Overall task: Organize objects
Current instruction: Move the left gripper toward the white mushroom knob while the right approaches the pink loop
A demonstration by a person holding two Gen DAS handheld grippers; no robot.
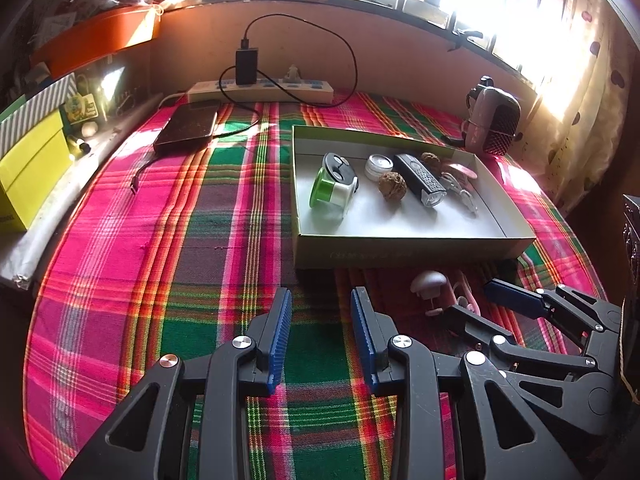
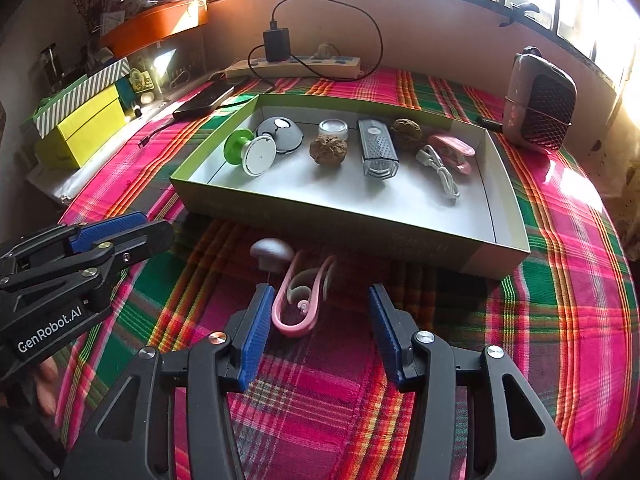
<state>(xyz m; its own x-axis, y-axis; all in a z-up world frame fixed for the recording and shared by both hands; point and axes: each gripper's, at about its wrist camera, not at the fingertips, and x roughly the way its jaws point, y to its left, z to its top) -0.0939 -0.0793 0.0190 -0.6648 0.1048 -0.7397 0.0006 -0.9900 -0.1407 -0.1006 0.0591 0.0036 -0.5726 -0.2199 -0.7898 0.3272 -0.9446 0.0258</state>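
Note:
A shallow cardboard box [image 2: 508, 208] stands on the plaid cloth. It holds a green and white spool [image 2: 250, 152], a black lamp [image 2: 376, 148], two walnuts, a small jar and a white cable. In front of the box lie a pink looped clip [image 2: 298, 308] and a white mushroom-shaped piece [image 2: 270, 254]. My right gripper [image 2: 320, 300] is open just above the cloth; the clip lies between its fingers, close to the left pad [image 2: 256, 320], not squeezed. My left gripper [image 1: 322, 304] is open over bare cloth to the left, with nothing between its fingers.
A power strip [image 1: 260, 90] with a black charger and cable runs along the back wall. A dark phone [image 1: 186, 128] lies back left, a pink and black device [image 2: 540, 108] back right. Yellow boxes [image 2: 84, 128] are stacked on the left ledge.

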